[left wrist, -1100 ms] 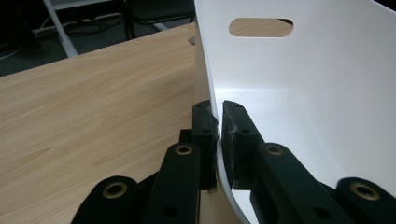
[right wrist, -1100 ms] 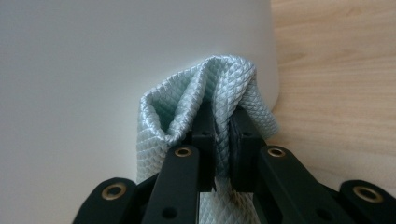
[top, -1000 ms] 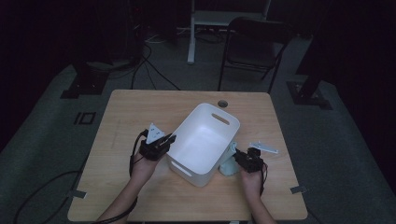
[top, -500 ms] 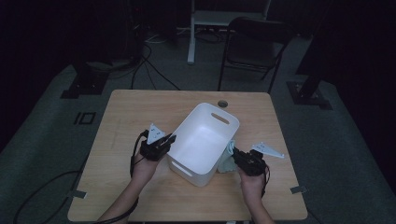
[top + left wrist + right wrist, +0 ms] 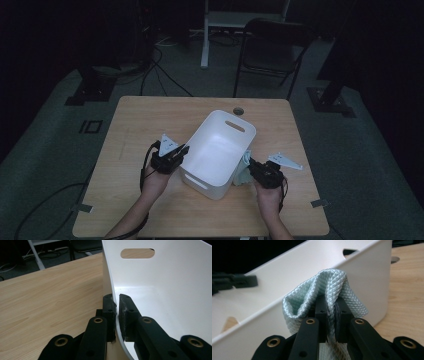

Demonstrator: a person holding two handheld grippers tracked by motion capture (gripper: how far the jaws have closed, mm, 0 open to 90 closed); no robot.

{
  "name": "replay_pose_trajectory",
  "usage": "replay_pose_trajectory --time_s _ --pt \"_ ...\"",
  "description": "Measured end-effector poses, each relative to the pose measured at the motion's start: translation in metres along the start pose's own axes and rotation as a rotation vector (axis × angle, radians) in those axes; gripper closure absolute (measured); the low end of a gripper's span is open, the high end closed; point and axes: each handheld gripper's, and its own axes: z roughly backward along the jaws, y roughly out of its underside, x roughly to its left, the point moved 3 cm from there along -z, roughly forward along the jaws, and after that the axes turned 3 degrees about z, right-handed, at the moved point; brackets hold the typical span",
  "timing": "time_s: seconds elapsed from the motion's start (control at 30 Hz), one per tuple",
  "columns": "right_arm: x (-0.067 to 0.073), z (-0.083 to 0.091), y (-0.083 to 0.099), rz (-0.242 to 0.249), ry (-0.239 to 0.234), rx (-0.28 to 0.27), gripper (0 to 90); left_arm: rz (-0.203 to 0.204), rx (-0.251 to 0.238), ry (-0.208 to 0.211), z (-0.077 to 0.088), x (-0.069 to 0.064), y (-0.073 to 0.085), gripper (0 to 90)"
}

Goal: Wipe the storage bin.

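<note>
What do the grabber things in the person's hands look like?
Each is black, with two flat black jaws on jointed links that have little brass-coloured rivets. The left gripper and the right gripper each carry a pale grey three-cornered plate on top, and a black cable trails back from each along the arm. The forearms look bare, with no sleeves to see.

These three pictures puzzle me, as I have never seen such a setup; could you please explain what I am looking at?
A person sits at a wooden table with a hand-held gripper in each hand. The high view looks down from above; the other two come from cameras riding on each gripper. On the table stands a white bin. The left gripper, seen from above at, has its fingers shut on the bin's wall. The right gripper pinches a pale green quilted cloth beside the bin.
</note>
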Motion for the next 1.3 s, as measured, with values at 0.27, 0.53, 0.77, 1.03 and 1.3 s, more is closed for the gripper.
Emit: replay_pose_trajectory --time_s 0.27,0.53,0.77,1.03,1.3 --pt "-0.008 -0.011 0.014 0.003 0.033 0.055 83.6 -0.007 0.002 0.001 0.0 0.0 0.0 83.1" --pt "-0.027 -0.028 0.03 -0.053 0.06 0.143 83.6 0.003 -0.001 -0.006 -0.001 0.0 0.0 83.0" --pt "-0.021 -0.025 0.028 -0.062 0.064 0.143 83.9 0.014 0.0 -0.029 -0.001 -0.001 0.0 82.9" --pt "0.007 0.0 0.008 -0.001 -0.012 0.042 83.8 0.028 -0.008 -0.04 -0.001 -0.002 0.0 83.0" --pt "0.024 0.012 0.0 0.033 -0.043 -0.018 83.7 0.034 -0.015 -0.031 -0.001 -0.002 0.001 83.1"
